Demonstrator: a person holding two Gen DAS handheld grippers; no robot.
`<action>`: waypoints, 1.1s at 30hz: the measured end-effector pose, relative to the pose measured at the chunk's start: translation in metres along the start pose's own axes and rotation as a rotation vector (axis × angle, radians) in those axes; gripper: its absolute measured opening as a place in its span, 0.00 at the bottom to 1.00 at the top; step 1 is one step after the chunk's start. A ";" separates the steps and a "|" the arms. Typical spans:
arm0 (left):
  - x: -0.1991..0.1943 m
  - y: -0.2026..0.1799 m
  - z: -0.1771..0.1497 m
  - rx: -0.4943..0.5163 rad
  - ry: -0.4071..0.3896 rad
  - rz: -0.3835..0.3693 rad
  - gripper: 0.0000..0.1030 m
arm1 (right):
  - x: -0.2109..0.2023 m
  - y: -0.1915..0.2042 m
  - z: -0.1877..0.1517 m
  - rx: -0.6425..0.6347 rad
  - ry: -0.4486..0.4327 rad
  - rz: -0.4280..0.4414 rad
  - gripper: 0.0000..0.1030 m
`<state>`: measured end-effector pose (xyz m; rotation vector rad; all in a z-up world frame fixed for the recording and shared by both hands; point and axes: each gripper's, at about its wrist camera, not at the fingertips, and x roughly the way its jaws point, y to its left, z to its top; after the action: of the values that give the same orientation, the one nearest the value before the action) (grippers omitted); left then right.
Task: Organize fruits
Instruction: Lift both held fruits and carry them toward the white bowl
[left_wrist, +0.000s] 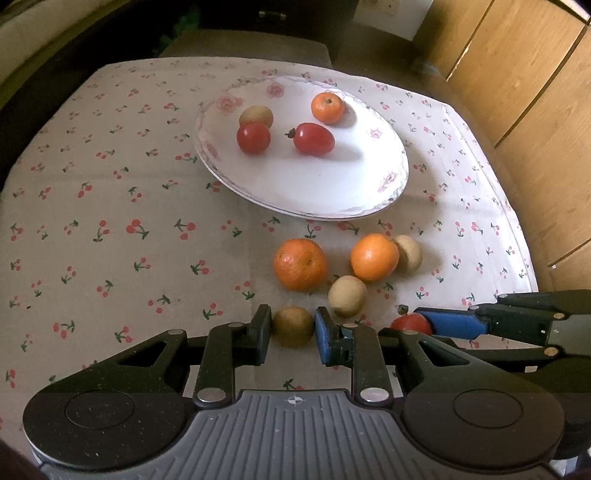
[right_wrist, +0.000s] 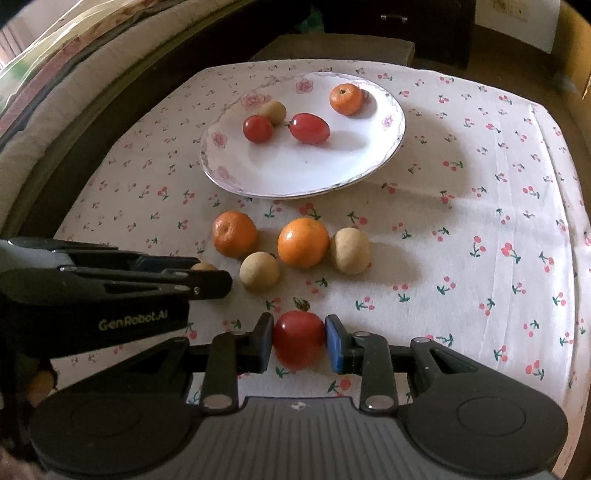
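A white flowered plate (left_wrist: 314, 192) (right_wrist: 295, 177) holds two red tomatoes, a small orange and a tan fruit. On the cloth in front lie two oranges (left_wrist: 300, 264) (left_wrist: 374, 256) and two tan fruits (left_wrist: 347, 295) (left_wrist: 408, 252). My left gripper (left_wrist: 292, 328) is shut on a brownish-tan fruit (left_wrist: 292, 326) near the table's front edge; it also shows in the right wrist view (right_wrist: 207, 275). My right gripper (right_wrist: 299, 341) is shut on a red tomato (right_wrist: 298, 338), just right of the left gripper; it also shows in the left wrist view (left_wrist: 424, 326).
A cherry-print tablecloth (left_wrist: 110, 221) covers the table. Wooden cabinets (left_wrist: 517, 92) stand to the right. A cushioned seat (right_wrist: 55, 92) runs along the left. A dark stool (right_wrist: 332, 46) stands behind the table.
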<state>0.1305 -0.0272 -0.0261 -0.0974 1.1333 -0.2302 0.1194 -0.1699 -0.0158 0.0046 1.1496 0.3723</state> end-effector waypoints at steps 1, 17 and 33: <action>0.000 0.000 0.000 -0.002 -0.001 0.000 0.33 | 0.000 0.002 0.000 -0.012 0.000 -0.008 0.31; -0.009 -0.004 -0.002 0.025 -0.018 -0.006 0.32 | -0.016 0.001 -0.002 -0.003 -0.041 -0.043 0.30; -0.020 -0.008 0.003 0.020 -0.048 -0.022 0.32 | -0.025 0.000 0.011 0.032 -0.086 -0.036 0.30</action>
<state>0.1245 -0.0309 -0.0057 -0.0975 1.0821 -0.2579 0.1201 -0.1750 0.0112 0.0279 1.0693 0.3187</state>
